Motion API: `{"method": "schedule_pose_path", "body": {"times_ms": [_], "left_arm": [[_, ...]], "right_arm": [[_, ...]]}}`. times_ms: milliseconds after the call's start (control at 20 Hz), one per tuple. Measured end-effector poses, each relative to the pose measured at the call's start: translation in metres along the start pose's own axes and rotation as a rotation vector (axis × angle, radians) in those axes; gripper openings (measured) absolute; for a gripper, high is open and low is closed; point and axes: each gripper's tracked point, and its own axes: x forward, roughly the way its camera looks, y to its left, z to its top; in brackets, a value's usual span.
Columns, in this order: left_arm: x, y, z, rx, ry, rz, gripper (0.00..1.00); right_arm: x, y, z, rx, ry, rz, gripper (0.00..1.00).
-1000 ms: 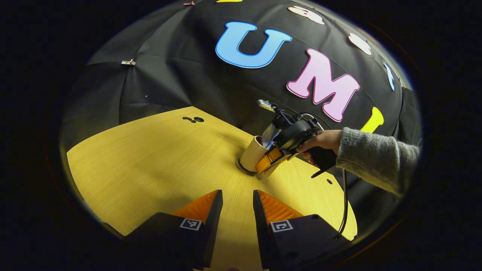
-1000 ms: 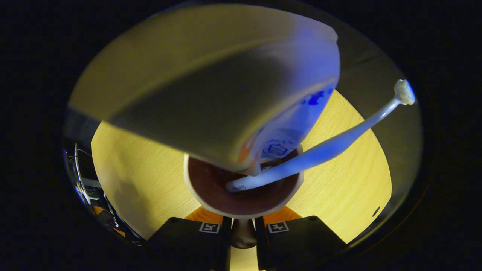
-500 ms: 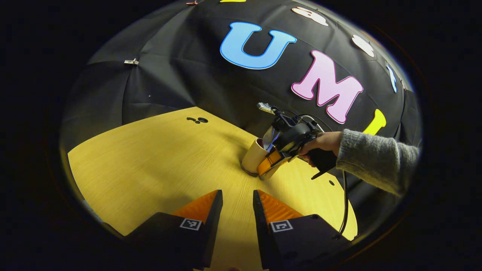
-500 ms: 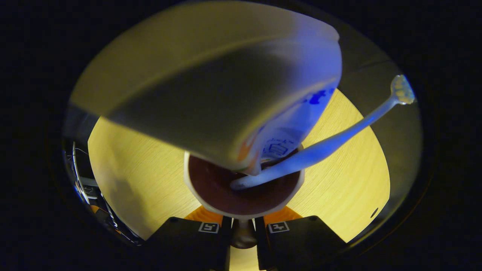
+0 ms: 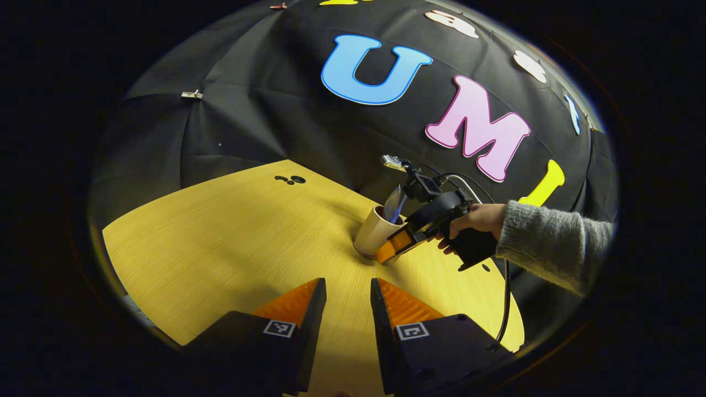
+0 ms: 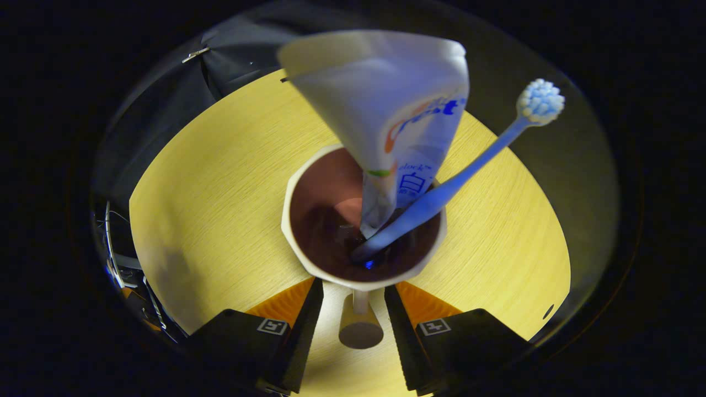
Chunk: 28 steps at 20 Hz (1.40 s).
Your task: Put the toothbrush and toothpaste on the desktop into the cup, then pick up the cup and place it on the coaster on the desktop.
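Now, left to right: left gripper (image 5: pixel 347 292) low over yellow wood-grain desktop (image 5: pixel 220 242), fingers apart, nothing between them, well short of cup. Cream paper cup with brown inside (image 5: pixel 376 231) stands upright farther right on dark round coaster (image 5: pixel 359 254), white toothpaste tube (image 6: pixel 394 121) and pale blue toothbrush (image 6: pixel 469 168) leaning inside. Right gripper (image 6: pixel 361 309) just beside cup, fingers parted either side of handle (image 6: pixel 359 325). Right hand far nearer; withdrawal runs straight back along its fingers.
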Motion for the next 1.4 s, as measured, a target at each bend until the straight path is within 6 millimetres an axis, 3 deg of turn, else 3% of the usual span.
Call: {"method": "schedule_pose_path", "body": {"times_ms": [250, 500, 700, 1150, 1200, 1250, 1300, 1400], "left_arm": [[-0.011, -0.014, 0.014, 0.027, -0.009, -0.021, 0.52], [-0.020, -0.032, 0.035, 0.086, -0.028, -0.036, 0.52], [-0.034, -0.056, 0.052, 0.142, -0.045, -0.066, 0.52], [-0.069, -0.107, 0.089, 0.229, -0.120, -0.135, 0.52], [-0.073, -0.112, 0.092, 0.247, -0.127, -0.142, 0.53], [-0.078, -0.117, 0.095, 0.265, -0.132, -0.149, 0.64], [-0.083, -0.121, 0.097, 0.282, -0.139, -0.157, 0.56], [-0.099, -0.125, 0.100, 0.308, -0.150, -0.172, 0.60]], "right_arm": [[-0.037, 0.000, 0.014, 0.034, -0.135, -0.005, 0.75], [-0.111, 0.010, 0.023, 0.075, -0.339, 0.005, 0.77], [-0.182, 0.022, 0.025, 0.097, -0.547, 0.003, 0.78], [-0.320, 0.048, -0.016, 0.122, -0.866, -0.052, 0.79], [-0.329, 0.050, -0.023, 0.124, -0.887, -0.064, 0.79], [-0.338, 0.054, -0.031, 0.128, -0.901, -0.072, 0.80], [-0.348, 0.057, -0.039, 0.134, -0.909, -0.077, 0.80], [-0.362, 0.060, -0.055, 0.151, -0.934, -0.095, 0.83]]}}
